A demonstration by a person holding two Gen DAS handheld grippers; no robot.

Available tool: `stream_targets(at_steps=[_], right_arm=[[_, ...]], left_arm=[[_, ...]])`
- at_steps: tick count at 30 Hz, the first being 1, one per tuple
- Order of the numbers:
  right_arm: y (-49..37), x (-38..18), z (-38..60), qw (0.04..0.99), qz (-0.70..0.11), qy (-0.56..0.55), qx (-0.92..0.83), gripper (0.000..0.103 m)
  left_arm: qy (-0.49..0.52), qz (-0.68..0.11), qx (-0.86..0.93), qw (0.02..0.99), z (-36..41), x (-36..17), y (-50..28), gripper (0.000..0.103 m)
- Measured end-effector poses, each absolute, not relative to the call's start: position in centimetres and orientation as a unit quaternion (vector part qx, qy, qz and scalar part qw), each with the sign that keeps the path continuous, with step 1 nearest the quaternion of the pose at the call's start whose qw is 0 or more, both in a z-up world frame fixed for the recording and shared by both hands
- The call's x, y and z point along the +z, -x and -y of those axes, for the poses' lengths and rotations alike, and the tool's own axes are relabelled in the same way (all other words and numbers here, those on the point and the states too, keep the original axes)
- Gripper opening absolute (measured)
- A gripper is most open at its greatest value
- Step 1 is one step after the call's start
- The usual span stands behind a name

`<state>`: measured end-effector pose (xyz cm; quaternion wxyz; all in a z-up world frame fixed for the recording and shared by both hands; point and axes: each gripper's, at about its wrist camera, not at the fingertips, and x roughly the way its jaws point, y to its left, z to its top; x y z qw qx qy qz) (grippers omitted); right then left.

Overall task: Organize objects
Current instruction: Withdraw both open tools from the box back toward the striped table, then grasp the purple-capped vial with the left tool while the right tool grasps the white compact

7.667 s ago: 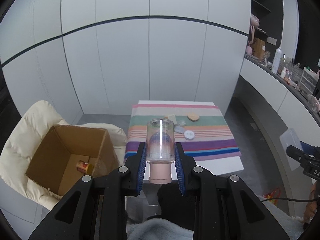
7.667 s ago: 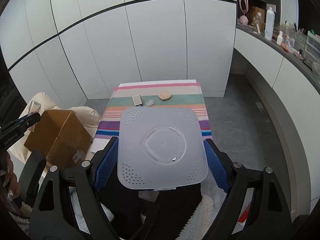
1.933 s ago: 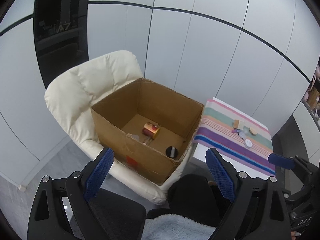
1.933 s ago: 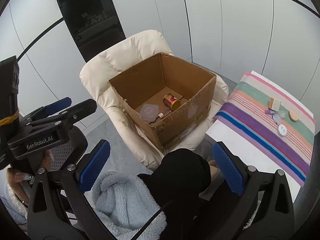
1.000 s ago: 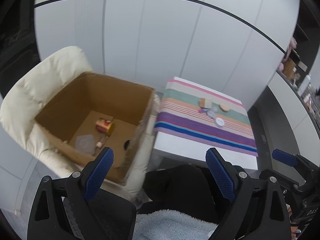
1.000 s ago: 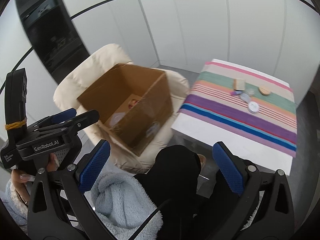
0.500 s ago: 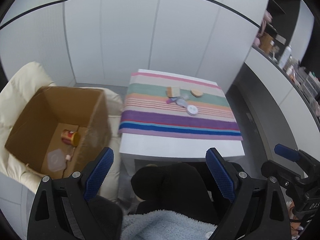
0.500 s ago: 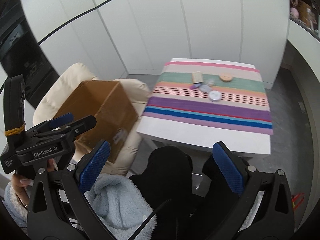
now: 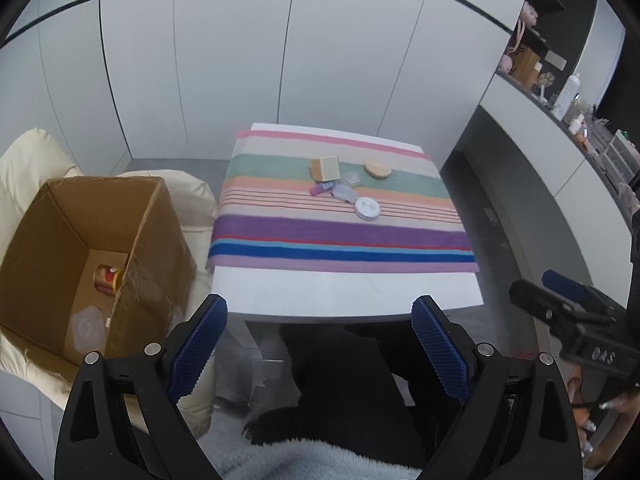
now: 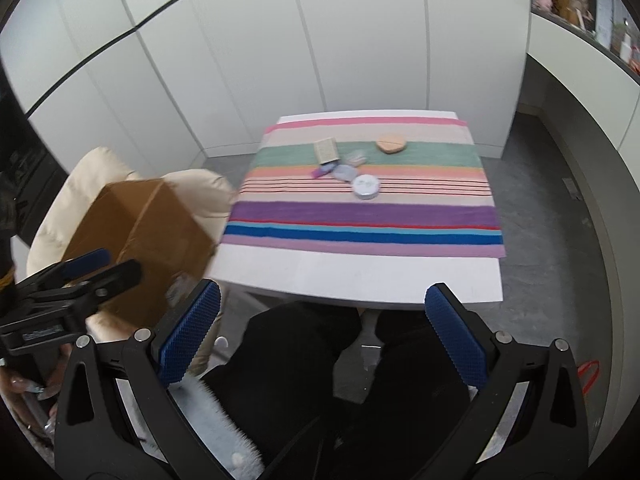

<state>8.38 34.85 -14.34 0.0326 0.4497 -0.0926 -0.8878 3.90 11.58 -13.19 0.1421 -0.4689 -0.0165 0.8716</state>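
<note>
Left gripper: the black left gripper with blue ribbed pads hangs in front of the near edge of the white table, jaws spread wide, nothing between them.
Right gripper: the black right gripper with blue pads is likewise spread wide and empty, facing the same near edge; both look set for another pick.
Person: dark-clad knees and a pale fleecy sleeve sit below the jaws, so the person seems seated at the table.
Open brown cardboard box: it rests on a cream padded armchair beside the table's left edge, mouth up, probably as the drop bin. Inside lie a red-and-gold can on its side and a translucent plastic lid.
Striped cloth: covers the table's far part, leaving the near strip bare.
Things left to sort: clustered around the cloth's middle and toward its far edge, well apart from both grippers: a round white tin, a bluish clear piece, a small purple piece, a tan wooden block, and a flat tan oval.
Reach: I judge either hand must stretch well forward.
</note>
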Motion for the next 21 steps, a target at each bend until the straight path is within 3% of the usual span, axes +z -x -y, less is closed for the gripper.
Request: stream_targets(at_steps=[7, 16, 21], right_arm=[[-3.8, -17.4, -37.2, 0.012, 0.097, -0.463, -0.881, 0.103], [4.0, -21.3, -38.6, 0.017, 0.078, -0.479, -0.874, 0.103], [9.9, -24.6, -38.3, 0.03, 0.046, -0.463, -0.885, 0.103]], left_arm=[[0.497, 0.036, 0.858, 0.123, -13.0, -14.9, 1.9, 0.094], [0.493, 0.014, 0.864, 0.101, -16.2, -15.5, 10.6, 0.094], [0.516, -0.006, 0.85, 0.109, -18.5, -18.3, 16.9, 0.095]])
